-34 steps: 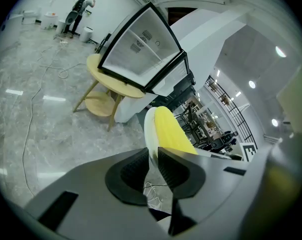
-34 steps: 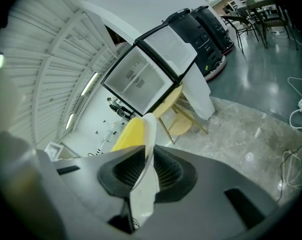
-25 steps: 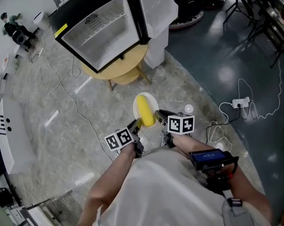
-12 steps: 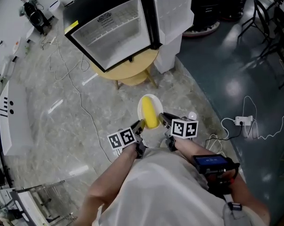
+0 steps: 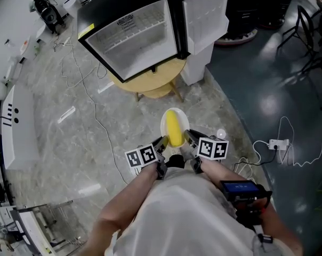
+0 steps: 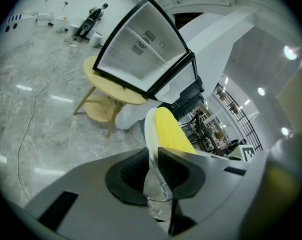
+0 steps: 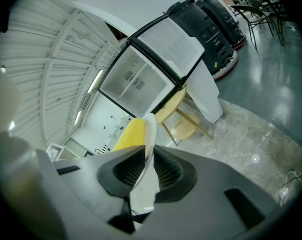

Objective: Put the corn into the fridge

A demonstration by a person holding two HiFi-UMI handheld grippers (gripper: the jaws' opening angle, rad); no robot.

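Right now the yellow corn cob [image 5: 173,128] lies loose along the middle of a round white plate [image 5: 185,122], pointing toward the black mini fridge [image 5: 131,31]. It's in front of the fridge and well apart from it, below the open compartment.

Nothing grips the corn itself. The left gripper [image 6: 154,159] is clamped on the plate rim on one side and the right gripper [image 7: 145,166] on the opposite side, each with both jaws closed tight on the thin edge.

Handling, my read:
- Cob is stiff, smooth and round with nothing restraining it, so it will likely roll or slide if the plate tips.
- Plate looks rigid. Can't tell ceramic from plastic, so treat it as breakable.
- The two opposite rim grips are the right hold. Both sides need to stay level and move together, since uneven height tilts the plate.

The fridge door [image 5: 203,15] stands swung open at the fridge's right, and the interior looks empty with a wire shelf. The fridge sits on a round pale wooden table [image 5: 155,79]. Cables [image 5: 89,111] trail on the floor left of the fridge.
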